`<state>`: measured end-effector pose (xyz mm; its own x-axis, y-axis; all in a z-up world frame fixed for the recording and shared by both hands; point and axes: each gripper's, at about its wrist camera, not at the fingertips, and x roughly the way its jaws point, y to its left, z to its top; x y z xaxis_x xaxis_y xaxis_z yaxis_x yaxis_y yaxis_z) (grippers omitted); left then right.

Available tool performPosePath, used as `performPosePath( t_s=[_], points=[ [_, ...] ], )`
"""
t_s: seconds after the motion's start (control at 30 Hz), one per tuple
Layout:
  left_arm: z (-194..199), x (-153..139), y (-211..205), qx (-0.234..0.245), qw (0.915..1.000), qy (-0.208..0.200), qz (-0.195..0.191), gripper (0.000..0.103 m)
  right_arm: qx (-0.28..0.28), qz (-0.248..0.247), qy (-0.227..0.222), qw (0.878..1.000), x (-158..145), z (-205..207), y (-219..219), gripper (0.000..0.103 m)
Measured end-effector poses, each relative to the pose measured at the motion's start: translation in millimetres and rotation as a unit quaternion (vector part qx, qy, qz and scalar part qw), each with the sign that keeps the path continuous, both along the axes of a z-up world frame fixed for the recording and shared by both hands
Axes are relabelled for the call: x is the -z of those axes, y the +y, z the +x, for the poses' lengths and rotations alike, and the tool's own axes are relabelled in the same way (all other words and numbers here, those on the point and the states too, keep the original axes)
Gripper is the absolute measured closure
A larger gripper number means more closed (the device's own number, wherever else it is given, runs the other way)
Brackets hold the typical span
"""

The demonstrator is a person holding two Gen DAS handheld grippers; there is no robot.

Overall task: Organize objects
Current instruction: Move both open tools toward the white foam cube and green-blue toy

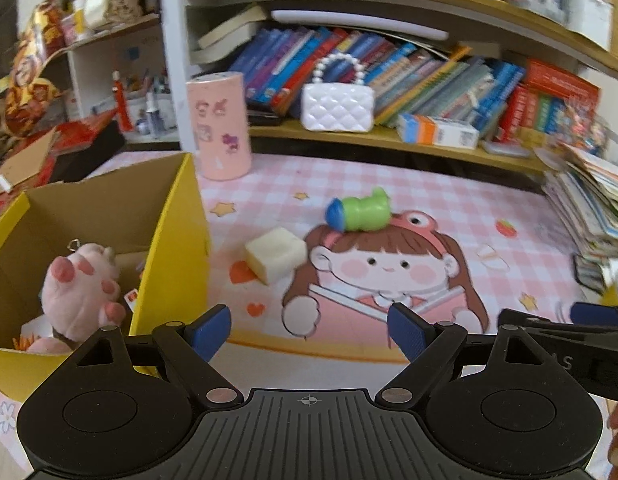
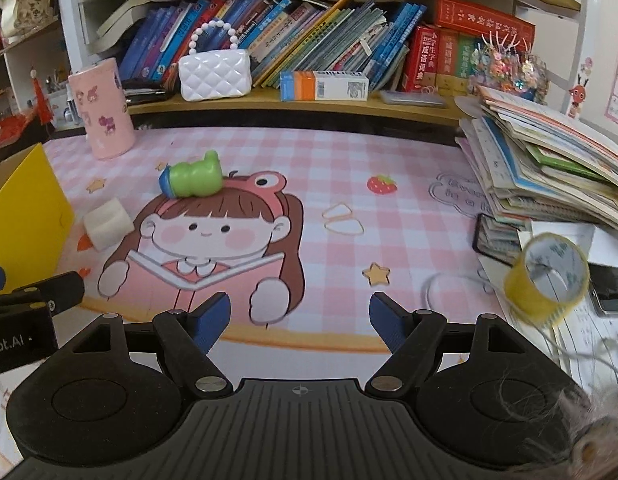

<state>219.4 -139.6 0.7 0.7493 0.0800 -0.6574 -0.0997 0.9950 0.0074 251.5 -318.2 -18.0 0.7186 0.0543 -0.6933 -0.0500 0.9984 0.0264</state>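
Left wrist view: my left gripper (image 1: 309, 330) is released, blue ribbed pads wide apart, nothing between them, hovering over the pink checked desk mat (image 1: 449, 200) with its cartoon girl print. To its left stands an open yellow cardboard box (image 1: 177, 236), brown inside, holding one fuzzy pink plush paw toy (image 1: 83, 288) with a metal key ring. On the mat I count two loose items: a cream spongy cube (image 1: 275, 254) just beside the box, and a glossy green plastic toy with a blue cap (image 1: 357, 212) lying on its side behind it, near but apart. A pink cylindrical sticker-covered canister (image 1: 221, 126) stands at the mat's back edge. A white quilted handbag with a bead handle (image 1: 337, 106) sits on the wooden shelf.

Right wrist view: my right gripper (image 2: 301, 318) is also released and empty. Same cube (image 2: 108, 224), green toy (image 2: 191, 178) and box corner (image 2: 25, 208); the plush is hidden here. Only this view shows one yellow tape roll (image 2: 547, 278) and a slumped stack of paper booklets (image 2: 549, 168) on the right.
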Motion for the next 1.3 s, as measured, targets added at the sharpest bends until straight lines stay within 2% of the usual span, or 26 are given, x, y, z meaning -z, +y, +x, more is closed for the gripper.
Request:
performPosePath(
  t_s=[0.2, 0.33, 0.47, 0.63, 0.8, 1.03, 1.3],
  points=[
    [24, 5, -3, -0.073, 0.9972, -0.001, 0.016, 0.017, 0.004, 0.002, -0.019, 1.000, -5, 25, -4, 0.028],
    [40, 10, -8, -0.125, 0.9913, -0.021, 0.035, 0.017, 0.004, -0.001, -0.028, 1.000, -7, 45, -6, 0.028],
    [60, 17, -13, -0.156, 0.9862, -0.027, 0.048, 0.017, -0.001, -0.003, -0.038, 0.999, -10, 62, -8, 0.028],
    [73, 25, -28, -0.153, 0.9839, -0.034, 0.086, 0.017, -0.010, -0.003, -0.043, 0.999, -13, 74, -11, 0.028],
    [86, 43, -27, -0.157, 0.9813, -0.006, 0.111, 0.017, -0.015, 0.000, -0.038, 0.999, -10, 84, -13, 0.028],
    [104, 51, -15, -0.178, 0.9791, 0.010, 0.098, 0.017, -0.039, 0.007, -0.035, 0.999, -6, 92, -6, 0.028],
    [126, 68, -6, -0.192, 0.9773, 0.029, 0.085, 0.024, -0.052, 0.011, -0.032, 0.998, -3, 103, -2, 0.028]
  ],
)
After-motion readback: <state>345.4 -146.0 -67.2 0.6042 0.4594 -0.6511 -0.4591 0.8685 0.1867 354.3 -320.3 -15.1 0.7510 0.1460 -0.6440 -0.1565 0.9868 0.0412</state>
